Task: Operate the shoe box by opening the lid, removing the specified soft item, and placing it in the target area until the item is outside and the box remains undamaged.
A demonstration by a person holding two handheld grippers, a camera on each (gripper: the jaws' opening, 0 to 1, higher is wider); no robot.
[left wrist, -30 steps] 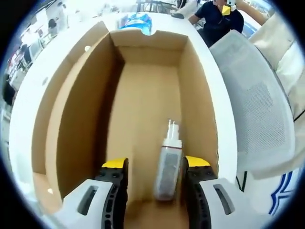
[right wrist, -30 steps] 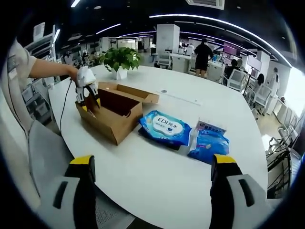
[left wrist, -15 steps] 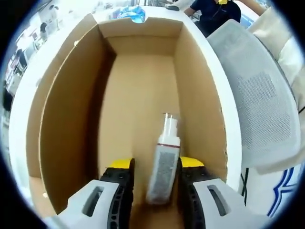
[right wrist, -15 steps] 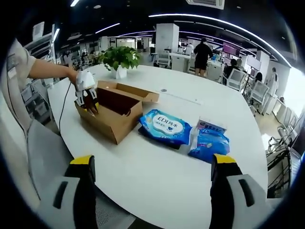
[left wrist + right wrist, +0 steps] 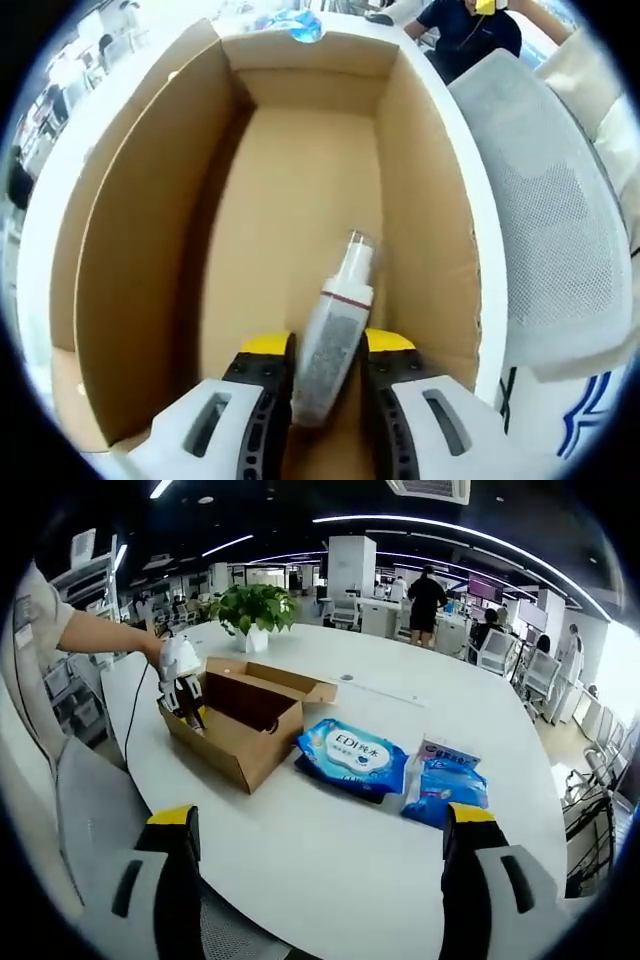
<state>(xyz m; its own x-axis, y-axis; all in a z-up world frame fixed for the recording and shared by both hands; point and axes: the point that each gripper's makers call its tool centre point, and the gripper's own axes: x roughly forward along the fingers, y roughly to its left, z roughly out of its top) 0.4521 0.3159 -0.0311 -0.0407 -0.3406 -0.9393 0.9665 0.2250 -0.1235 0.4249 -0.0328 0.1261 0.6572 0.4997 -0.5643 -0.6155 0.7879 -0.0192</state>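
In the left gripper view, my left gripper (image 5: 328,350) reaches down inside the open cardboard box (image 5: 140,230), and its yellow-tipped jaws are drawn in tight on the lower body of a small clear bottle (image 5: 333,335). The bottle leans with its capped end pointing toward the far end of the box, above the bare brown floor. A grey mesh chair (image 5: 545,230) stands just outside the box wall.

From the right gripper view I see the same box (image 5: 240,725) sitting on the white table (image 5: 330,850) with its lid folded back, and the left gripper (image 5: 180,685) dipping into its near end, held by a person's hand. My right gripper (image 5: 315,840) hovers well apart from the box, jaws spread wide with nothing between them. Two blue soft packs (image 5: 352,755) (image 5: 447,785) lie beside the box, and a potted plant (image 5: 250,605) stands beyond it.
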